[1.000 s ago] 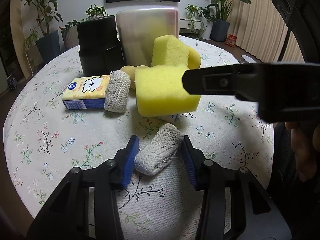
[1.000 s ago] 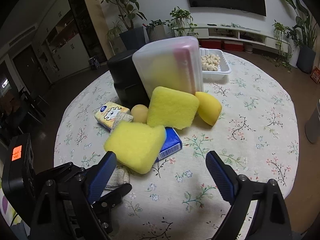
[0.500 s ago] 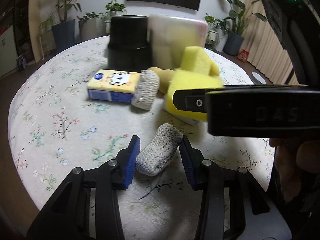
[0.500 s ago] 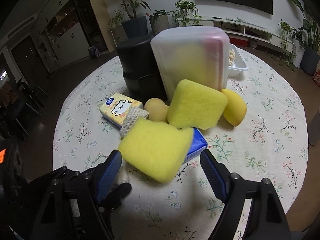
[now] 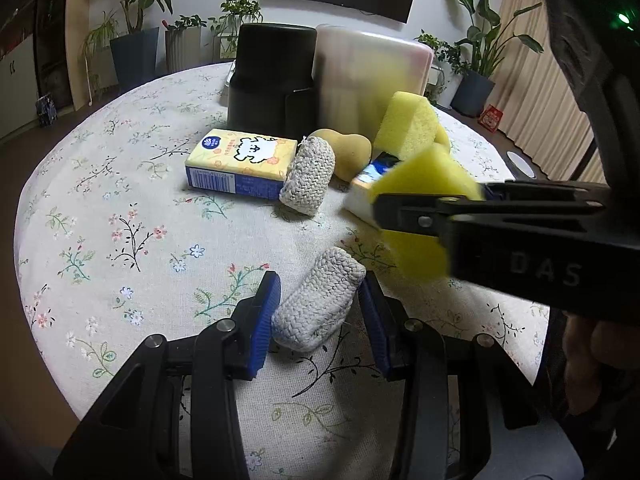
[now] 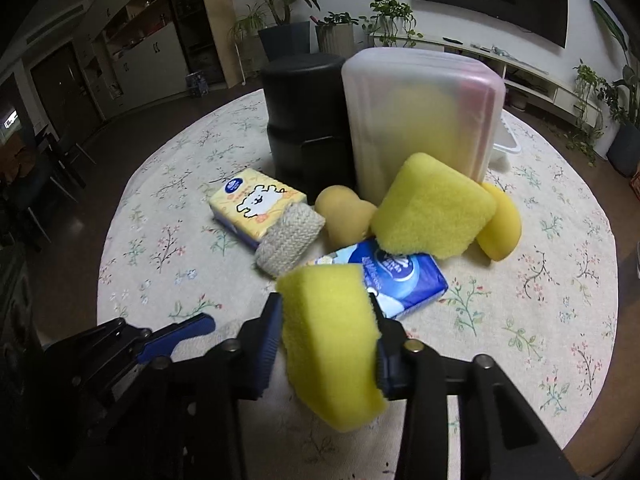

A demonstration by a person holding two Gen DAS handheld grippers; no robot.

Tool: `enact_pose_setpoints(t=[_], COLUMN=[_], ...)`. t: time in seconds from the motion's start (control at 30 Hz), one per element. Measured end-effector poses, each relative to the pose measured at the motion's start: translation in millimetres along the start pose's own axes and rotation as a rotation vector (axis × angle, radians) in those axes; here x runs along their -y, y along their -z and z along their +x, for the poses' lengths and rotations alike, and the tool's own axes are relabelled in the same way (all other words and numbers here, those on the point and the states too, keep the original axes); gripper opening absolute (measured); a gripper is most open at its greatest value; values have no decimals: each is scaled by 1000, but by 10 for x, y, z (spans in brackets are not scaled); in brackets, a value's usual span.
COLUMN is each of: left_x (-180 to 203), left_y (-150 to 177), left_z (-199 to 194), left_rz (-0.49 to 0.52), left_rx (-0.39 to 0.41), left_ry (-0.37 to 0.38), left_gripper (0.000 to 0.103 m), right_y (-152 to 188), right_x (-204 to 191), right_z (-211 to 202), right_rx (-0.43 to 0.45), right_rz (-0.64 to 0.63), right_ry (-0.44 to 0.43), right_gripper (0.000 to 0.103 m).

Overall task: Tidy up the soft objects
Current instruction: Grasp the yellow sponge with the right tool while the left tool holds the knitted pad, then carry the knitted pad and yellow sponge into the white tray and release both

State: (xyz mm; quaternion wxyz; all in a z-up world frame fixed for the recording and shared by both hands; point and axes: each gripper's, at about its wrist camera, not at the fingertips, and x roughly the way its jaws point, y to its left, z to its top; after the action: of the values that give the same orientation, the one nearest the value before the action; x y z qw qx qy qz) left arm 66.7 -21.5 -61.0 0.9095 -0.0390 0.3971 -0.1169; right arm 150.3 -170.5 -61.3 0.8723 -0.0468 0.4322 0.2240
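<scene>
The right tongs (image 6: pixel 326 344) have just been closing and now pinch a yellow sponge (image 6: pixel 332 344) between their pads, raised above the desk (image 6: pixel 520 300); the left tongs (image 5: pixel 318 312) grip a grey knitted pad (image 5: pixel 318 304) lying on the floral cloth, just beside the sponge.

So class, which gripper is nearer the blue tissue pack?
Right. The right gripper, squeezing a yellow sponge, sits just in front of the blue tissue pack; the left gripper grips a knitted pad farther off.

Porous foam sponge (image 6: pixel 332 344), knitted pouch (image 5: pixel 318 306)
</scene>
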Motion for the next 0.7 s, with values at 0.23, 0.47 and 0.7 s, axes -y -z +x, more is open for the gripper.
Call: enact_pose_setpoints(t=[0.23,0.47,0.7], left_x=[10,-32,-167], left_y=[-3,-22,-63], left_z=[-7,-60,-144], left_rz=[-1,-27,-97], left_rx=[8,26,29], left_ry=[-3,12,31], left_gripper=[38,38,38], right_y=[115,313,530], right_x=[48,294,708], right_z=[-210,-466,-561], right_rx=[19,14,-24], right_rz=[11,73,165], right_ry=[-33,-84,-68], right_gripper=[25,25,25])
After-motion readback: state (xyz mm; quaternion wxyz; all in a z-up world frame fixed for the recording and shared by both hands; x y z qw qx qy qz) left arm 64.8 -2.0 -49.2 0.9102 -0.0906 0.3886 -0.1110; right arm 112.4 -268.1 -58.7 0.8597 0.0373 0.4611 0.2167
